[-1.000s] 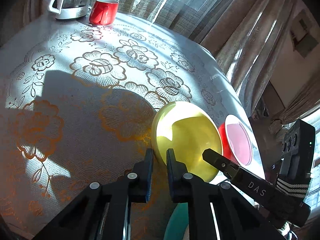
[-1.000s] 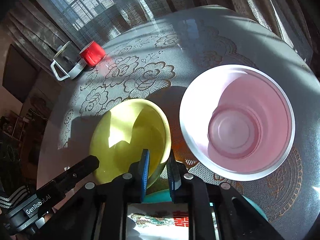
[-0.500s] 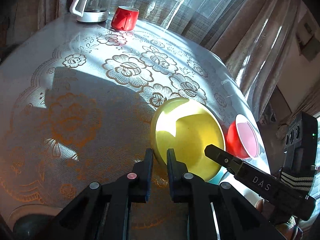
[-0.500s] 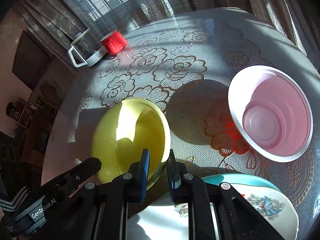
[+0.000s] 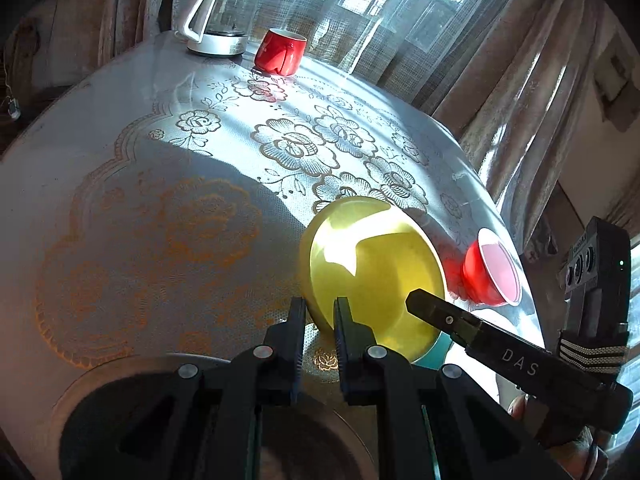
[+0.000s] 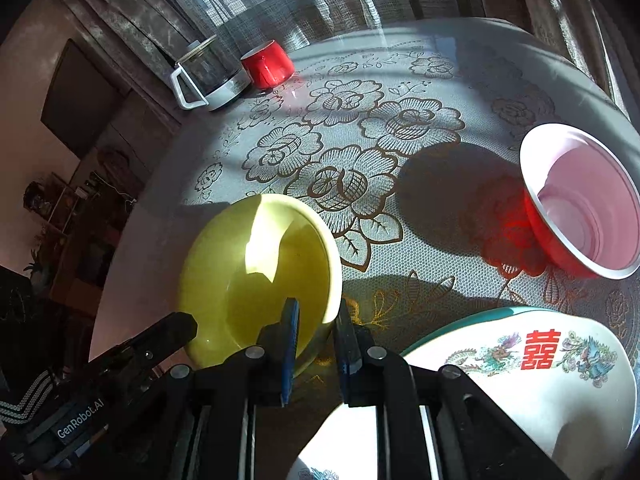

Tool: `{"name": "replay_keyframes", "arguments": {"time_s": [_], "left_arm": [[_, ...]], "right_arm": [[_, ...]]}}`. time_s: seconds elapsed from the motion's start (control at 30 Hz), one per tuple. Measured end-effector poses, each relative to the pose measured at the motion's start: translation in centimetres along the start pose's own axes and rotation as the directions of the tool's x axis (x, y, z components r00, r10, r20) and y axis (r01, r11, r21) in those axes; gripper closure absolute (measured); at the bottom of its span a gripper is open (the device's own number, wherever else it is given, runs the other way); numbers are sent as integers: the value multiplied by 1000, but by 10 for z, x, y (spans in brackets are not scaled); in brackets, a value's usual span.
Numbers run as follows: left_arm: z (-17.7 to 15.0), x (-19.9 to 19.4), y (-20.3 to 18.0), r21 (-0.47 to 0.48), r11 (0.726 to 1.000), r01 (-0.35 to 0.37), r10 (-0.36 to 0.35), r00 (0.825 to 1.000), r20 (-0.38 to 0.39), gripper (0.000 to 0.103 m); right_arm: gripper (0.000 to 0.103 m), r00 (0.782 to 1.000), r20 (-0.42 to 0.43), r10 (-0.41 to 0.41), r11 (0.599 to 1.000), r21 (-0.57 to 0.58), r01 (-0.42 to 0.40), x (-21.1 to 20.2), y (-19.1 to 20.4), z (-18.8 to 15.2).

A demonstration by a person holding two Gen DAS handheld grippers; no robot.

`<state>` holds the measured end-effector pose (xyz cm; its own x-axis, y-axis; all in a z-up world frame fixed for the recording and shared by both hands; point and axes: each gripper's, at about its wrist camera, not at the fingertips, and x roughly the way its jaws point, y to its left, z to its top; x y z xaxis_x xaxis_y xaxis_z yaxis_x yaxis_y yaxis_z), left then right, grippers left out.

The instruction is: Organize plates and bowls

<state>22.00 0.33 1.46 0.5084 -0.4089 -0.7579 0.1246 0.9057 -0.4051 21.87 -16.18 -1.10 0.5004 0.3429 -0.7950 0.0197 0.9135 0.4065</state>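
Note:
A yellow bowl (image 5: 372, 264) (image 6: 256, 272) hangs tilted just above the lace tablecloth, held by its near rim from both sides. My left gripper (image 5: 320, 316) is shut on the rim's left part. My right gripper (image 6: 316, 316) is shut on the rim's right part, one finger inside the bowl and one outside. A red bowl (image 5: 492, 276) (image 6: 580, 204) with a pale pink inside stands to the right. A white dish (image 6: 520, 364) with a teal rim and a red character lies near the front right; its teal edge (image 5: 438, 354) shows under the yellow bowl.
A glass kettle (image 5: 218, 20) (image 6: 208, 76) and a red mug (image 5: 282, 52) (image 6: 266, 64) stand at the far edge by the curtains. A silvery round plate (image 5: 120, 376) lies under the left gripper at the near edge. The round table (image 5: 120, 140) drops off on the right.
Both grippers have drawn the yellow bowl back toward the near edge. The red bowl is now farther off, more of the decorated dish shows, and the silvery plate has come into view.

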Motion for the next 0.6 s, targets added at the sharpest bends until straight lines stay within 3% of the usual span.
{"name": "replay_keyframes", "arguments": {"time_s": [0.6], "left_arm": [[-27,-54,4,25,999,20,-23,994,111,89]], "right_arm": [[86,995,62,83,996,-38,-81,-35,26,-27]]}}
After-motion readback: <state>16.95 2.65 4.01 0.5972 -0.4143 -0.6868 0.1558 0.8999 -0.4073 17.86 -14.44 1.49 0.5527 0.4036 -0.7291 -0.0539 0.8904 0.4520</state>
